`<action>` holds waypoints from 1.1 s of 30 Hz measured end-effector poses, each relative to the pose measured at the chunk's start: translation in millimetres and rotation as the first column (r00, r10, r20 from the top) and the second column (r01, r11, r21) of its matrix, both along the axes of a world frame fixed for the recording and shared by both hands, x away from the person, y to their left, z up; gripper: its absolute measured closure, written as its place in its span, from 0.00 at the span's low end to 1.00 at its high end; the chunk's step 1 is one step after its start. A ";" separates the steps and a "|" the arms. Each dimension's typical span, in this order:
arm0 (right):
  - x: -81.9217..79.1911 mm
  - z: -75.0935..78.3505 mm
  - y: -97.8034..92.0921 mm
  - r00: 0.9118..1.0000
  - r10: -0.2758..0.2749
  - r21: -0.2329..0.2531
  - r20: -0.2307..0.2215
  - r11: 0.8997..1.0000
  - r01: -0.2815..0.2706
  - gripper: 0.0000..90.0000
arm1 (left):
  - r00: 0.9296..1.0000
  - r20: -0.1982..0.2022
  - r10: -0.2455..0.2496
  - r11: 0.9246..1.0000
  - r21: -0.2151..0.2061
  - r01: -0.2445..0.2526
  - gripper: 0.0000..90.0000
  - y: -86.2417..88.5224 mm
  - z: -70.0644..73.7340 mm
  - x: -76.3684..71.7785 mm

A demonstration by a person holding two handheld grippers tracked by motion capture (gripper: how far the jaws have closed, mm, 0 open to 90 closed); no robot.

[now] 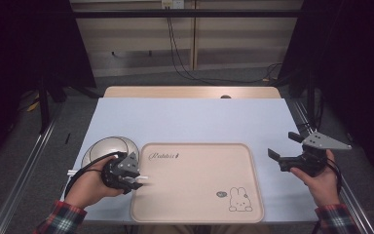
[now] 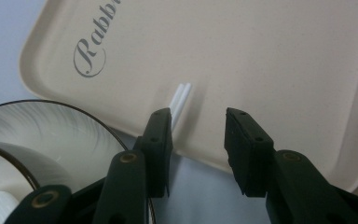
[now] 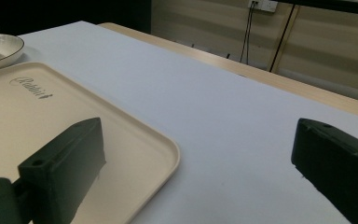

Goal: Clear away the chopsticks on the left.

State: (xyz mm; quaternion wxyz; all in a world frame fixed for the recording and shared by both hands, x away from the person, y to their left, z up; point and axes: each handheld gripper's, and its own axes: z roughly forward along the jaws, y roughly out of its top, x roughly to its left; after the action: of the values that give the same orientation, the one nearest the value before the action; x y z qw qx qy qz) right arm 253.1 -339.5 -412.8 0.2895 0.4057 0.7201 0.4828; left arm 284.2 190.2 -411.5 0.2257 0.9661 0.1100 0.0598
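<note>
On the table: a pale blue rectangular table top carries a beige rectangular plastic tray with rounded corners, and a white round plate with a dark rim line just off the tray's left edge.
Tray markings: grey script lettering sits near the far left corner and a small rabbit drawing near the right front corner.
Left gripper: the left gripper is held in the person's left hand at the tray's left edge, just in front of the plate.
Left jaws: they stand apart, released, with a clear gap between them in the left gripper view; nothing is clamped.
White sticks: a pair of thin white sticks lies side by side across the tray's left rim, the far ends resting on the tray floor, the near part running down past the inner face of the left-hand jaw; whether they touch that jaw I cannot tell. From above, the sticks show as a short white tip at the gripper's front.
Right gripper: the right gripper is held in the right hand over bare table, right of the tray and well apart from it.
Right jaws: spread wide and holding nothing; in the right gripper view the tray's corner lies between them.
</note>
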 end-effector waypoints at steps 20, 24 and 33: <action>0.2 0.2 -0.5 1.000 0.005 0.000 0.009 1.000 -0.005 0.03 | 1.000 0.012 -0.006 1.000 0.023 0.006 0.71 1.0 -5.3 1.5; -0.1 0.5 -0.5 1.000 0.005 0.001 0.008 1.000 -0.005 0.03 | 1.000 0.023 -0.004 1.000 0.019 0.003 0.72 0.9 -4.7 1.7; 0.2 0.3 -0.7 1.000 0.005 0.004 0.007 1.000 -0.005 0.03 | 0.999 0.035 -0.018 1.000 0.006 0.017 0.72 -2.9 -7.1 4.2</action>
State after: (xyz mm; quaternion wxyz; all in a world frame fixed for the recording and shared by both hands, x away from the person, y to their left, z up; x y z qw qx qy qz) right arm 253.3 -340.1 -412.5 0.2899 0.4027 0.7191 0.4864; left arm 288.4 187.3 -418.6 0.2254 0.9665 0.0975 0.0748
